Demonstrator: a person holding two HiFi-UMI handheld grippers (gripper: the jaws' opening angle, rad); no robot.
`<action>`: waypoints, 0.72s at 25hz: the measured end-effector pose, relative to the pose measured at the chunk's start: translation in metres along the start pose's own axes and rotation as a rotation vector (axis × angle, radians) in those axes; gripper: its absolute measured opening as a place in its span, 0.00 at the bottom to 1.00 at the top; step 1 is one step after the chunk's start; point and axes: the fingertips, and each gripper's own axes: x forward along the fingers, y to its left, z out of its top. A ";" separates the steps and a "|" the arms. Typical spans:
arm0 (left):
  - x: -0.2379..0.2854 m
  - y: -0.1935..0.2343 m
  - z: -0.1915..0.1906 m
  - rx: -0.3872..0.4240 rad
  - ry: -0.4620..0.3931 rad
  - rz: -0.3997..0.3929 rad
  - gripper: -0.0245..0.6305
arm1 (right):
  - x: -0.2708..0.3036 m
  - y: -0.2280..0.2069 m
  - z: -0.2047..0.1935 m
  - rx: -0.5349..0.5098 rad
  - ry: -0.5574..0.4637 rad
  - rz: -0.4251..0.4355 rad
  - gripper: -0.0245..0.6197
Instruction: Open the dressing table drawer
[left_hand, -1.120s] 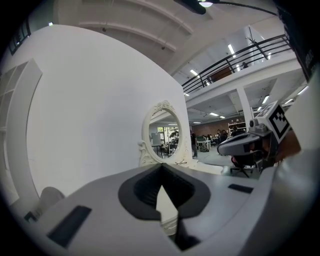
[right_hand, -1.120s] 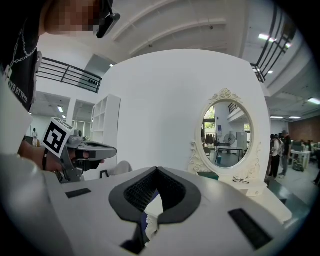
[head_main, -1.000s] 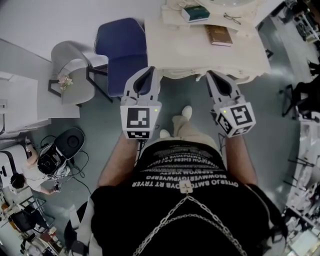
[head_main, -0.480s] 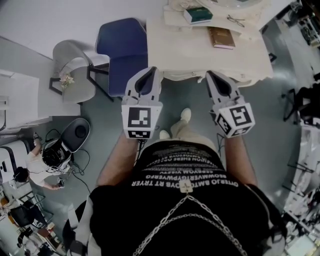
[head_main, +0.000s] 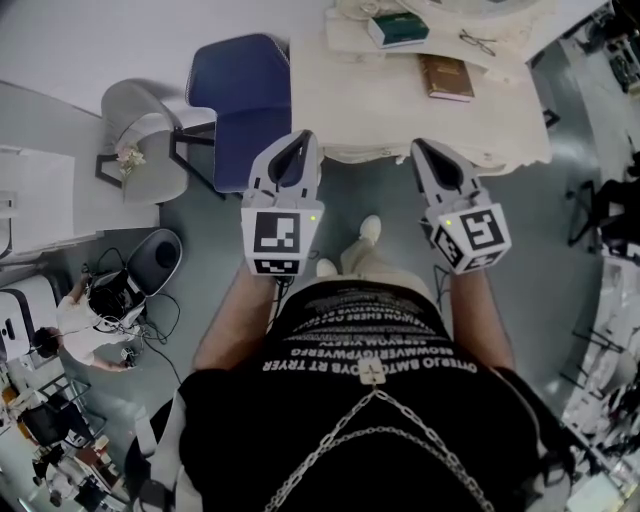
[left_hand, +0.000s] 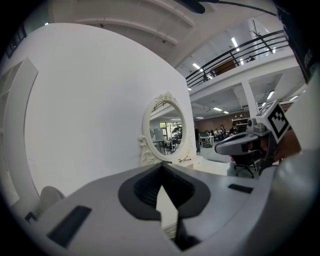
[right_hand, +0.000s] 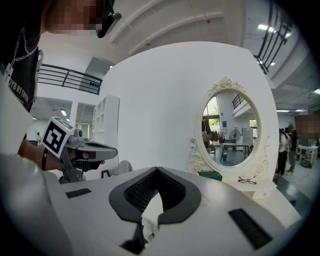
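Observation:
The cream dressing table (head_main: 370, 110) stands ahead, and its carved front edge (head_main: 375, 153) lies just beyond both grippers. No drawer front shows from above. My left gripper (head_main: 300, 142) is shut and empty, level with the table's left front corner. My right gripper (head_main: 421, 150) is also shut and empty, near the front edge further right. In the left gripper view the oval mirror (left_hand: 167, 127) rises behind the shut left gripper (left_hand: 161, 167). The right gripper view has the mirror (right_hand: 231, 125) beyond the shut right gripper (right_hand: 156, 170).
A blue chair (head_main: 245, 95) stands left of the table and a grey chair (head_main: 140, 135) further left. On the table lie a brown book (head_main: 446, 77), a green book (head_main: 398, 28) and glasses (head_main: 478, 40). My feet (head_main: 370, 228) are on the grey floor. Cables and gear (head_main: 120, 290) lie at the left.
Both grippers have edged forward together towards the table's front edge. Their jaws stay shut.

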 end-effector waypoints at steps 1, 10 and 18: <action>0.004 0.000 0.000 -0.002 0.002 0.002 0.04 | 0.002 -0.004 0.000 0.001 0.000 0.001 0.04; 0.042 0.004 0.001 -0.010 0.017 0.006 0.04 | 0.028 -0.032 0.000 0.005 0.006 0.020 0.04; 0.077 0.004 0.002 -0.024 0.025 0.003 0.04 | 0.046 -0.059 -0.002 0.002 0.024 0.031 0.04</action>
